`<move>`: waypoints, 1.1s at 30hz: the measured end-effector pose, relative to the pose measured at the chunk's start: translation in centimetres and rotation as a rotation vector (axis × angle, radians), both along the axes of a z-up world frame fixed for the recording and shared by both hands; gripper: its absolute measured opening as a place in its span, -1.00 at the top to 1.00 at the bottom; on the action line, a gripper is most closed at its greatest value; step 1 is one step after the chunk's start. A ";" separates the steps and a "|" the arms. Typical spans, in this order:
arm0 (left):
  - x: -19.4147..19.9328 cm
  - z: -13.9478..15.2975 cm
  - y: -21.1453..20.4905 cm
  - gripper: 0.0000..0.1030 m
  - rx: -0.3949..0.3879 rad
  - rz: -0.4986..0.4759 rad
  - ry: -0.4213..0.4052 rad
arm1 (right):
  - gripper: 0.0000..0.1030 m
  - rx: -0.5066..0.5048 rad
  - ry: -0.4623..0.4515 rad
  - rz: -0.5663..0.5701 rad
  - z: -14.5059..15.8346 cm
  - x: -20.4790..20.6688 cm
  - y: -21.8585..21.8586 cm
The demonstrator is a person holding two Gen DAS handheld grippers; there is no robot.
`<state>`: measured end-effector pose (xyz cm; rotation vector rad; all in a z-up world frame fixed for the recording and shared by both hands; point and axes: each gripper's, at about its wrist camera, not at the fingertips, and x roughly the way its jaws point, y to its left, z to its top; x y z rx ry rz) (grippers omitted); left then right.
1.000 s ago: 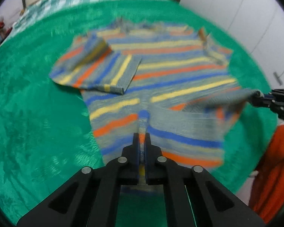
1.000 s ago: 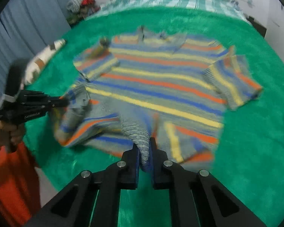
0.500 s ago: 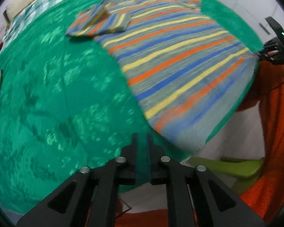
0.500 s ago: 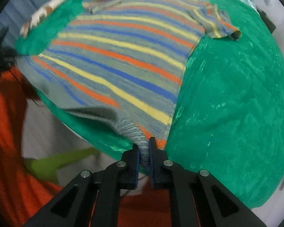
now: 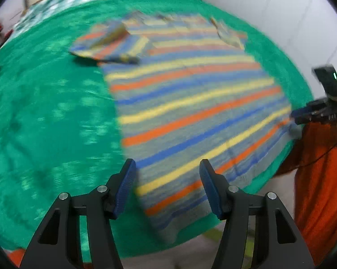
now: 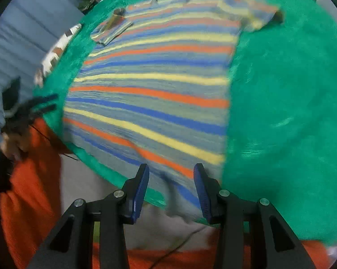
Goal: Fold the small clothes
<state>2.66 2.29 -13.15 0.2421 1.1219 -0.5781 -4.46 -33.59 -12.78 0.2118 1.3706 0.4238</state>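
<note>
A striped shirt [image 5: 190, 103] is spread flat on a green blanket [image 5: 45, 123], its hem at the blanket's near edge. Both the left tool [image 5: 167, 186] and right tool [image 6: 171, 188] have just been opening, nothing gripped. White cabinet doors [image 5: 291, 18] are seen beyond the blanket.

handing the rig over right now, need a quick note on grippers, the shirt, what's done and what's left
Left gripper: jaws have just been opening, nothing pinched, over the hem's left corner.
Right gripper: same, open over the hem's right corner.
Striped shirt: spread flat on the green blanket, hem at the near edge, sleeves partly turned in.
Done: shirt laid out.
Left: every fold of the body.
</note>
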 end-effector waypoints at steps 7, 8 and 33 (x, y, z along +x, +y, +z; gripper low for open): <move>0.0 0.3 0.2 -0.21 0.118 -0.025 0.015 | 0.28 -0.135 0.169 0.034 -1.7 -1.9 0.6; 0.9 1.7 0.6 -0.31 0.084 -0.003 -0.007 | 0.18 -0.144 0.127 0.020 -0.6 -1.9 0.5; 23.8 5.0 16.1 0.95 -0.145 0.718 -0.073 | 0.13 0.019 -0.140 -0.387 2.3 -2.9 -0.5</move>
